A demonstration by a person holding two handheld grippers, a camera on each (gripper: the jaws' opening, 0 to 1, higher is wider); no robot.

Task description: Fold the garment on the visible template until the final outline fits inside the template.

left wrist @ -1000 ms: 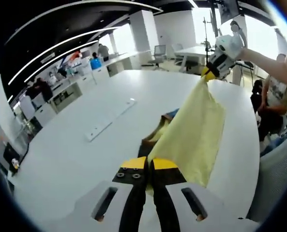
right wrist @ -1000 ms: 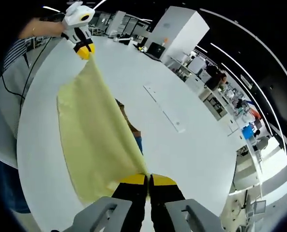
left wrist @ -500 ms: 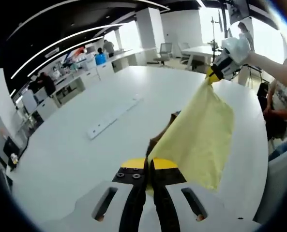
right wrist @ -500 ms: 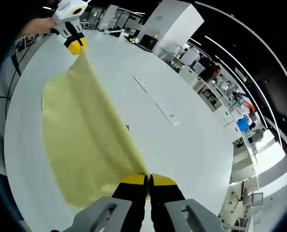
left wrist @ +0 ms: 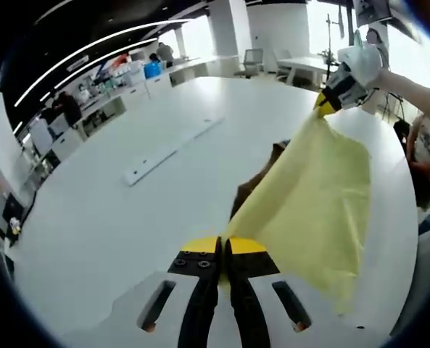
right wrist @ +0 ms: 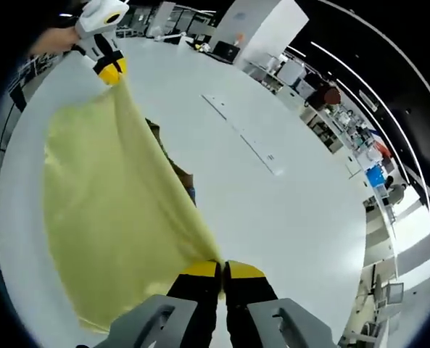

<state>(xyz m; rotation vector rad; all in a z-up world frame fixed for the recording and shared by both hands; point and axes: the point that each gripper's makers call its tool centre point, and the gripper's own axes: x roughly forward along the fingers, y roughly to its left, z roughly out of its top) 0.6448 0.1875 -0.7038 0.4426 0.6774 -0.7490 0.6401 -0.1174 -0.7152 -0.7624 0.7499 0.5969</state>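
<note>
Yellow cloth hangs stretched above the tabletop, each tool, left and right, clamping a corner; it hides most of a brown item beneath.

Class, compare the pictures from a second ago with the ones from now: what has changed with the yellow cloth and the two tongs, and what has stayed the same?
The yellow cloth now spreads wider between the tongs. Both the left tongs and the right tongs stay shut on its top edge.

A plain pale-yellow garment is seen over a white tabletop; yellow-and-black tips are borne by each tool.
</note>
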